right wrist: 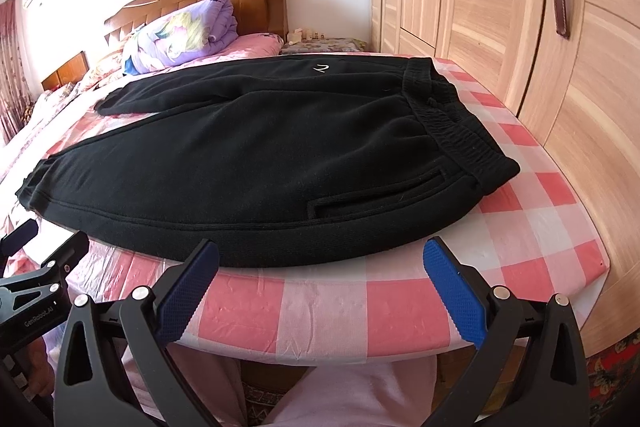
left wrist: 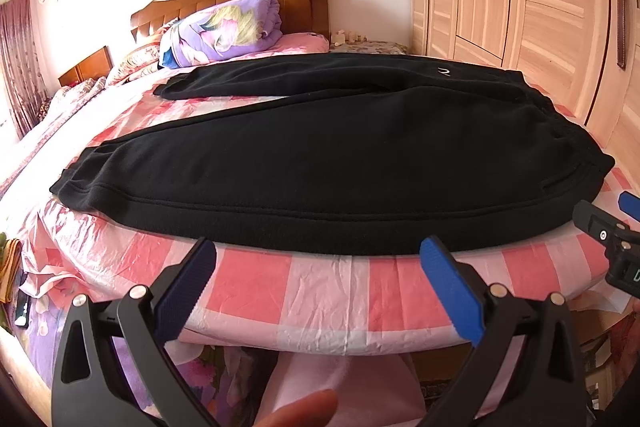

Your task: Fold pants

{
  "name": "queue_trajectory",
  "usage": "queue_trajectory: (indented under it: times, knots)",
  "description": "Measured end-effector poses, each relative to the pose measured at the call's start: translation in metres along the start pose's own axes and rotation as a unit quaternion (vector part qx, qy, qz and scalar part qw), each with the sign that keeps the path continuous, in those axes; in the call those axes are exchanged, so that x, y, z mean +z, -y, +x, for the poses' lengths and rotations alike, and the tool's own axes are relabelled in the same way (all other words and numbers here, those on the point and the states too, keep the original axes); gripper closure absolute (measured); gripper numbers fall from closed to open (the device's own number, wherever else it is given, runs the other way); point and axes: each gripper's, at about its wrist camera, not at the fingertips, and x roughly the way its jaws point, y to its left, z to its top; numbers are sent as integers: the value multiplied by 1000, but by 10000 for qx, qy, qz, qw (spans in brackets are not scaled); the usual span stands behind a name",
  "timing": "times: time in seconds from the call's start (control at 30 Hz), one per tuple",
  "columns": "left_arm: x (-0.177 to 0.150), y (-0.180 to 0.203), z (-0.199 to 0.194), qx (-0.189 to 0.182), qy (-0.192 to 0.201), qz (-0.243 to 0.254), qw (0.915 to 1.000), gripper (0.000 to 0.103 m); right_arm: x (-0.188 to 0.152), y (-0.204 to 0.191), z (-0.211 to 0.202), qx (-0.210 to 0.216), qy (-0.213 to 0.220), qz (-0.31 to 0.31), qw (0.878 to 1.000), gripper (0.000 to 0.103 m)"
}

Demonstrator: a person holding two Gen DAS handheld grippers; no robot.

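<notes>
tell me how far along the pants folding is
Done: the black pants lie spread flat on the checkered cloth, legs apart, no fold yet. In hand: nothing; the left gripper and right gripper are open, short of the near hem. Left: every fold.

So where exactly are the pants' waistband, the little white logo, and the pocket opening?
waistband (right wrist: 452, 123): right wrist view, on the gathered elastic band.
white logo (right wrist: 320, 68): right wrist view, on the stitched mark of the far leg.
pocket opening (right wrist: 376, 193): right wrist view, on the near-side slit.
</notes>
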Motion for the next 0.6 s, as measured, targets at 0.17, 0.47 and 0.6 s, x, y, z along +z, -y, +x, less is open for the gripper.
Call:
queue_trajectory:
  times: [0.17,0.47,0.6]
  knots:
    - [3,-2,-7,55,214,21,9998,1,2,2,-1,39,-20,56,10000,4]
    - [46,-44,-27,-458,1228,-702,9889,1,72,33,-2,1098,346,210,9931,4]
    - [106,-62,-23,-728,1682,-609,9812,1,143,57,10,1234,827,336,9883,4]
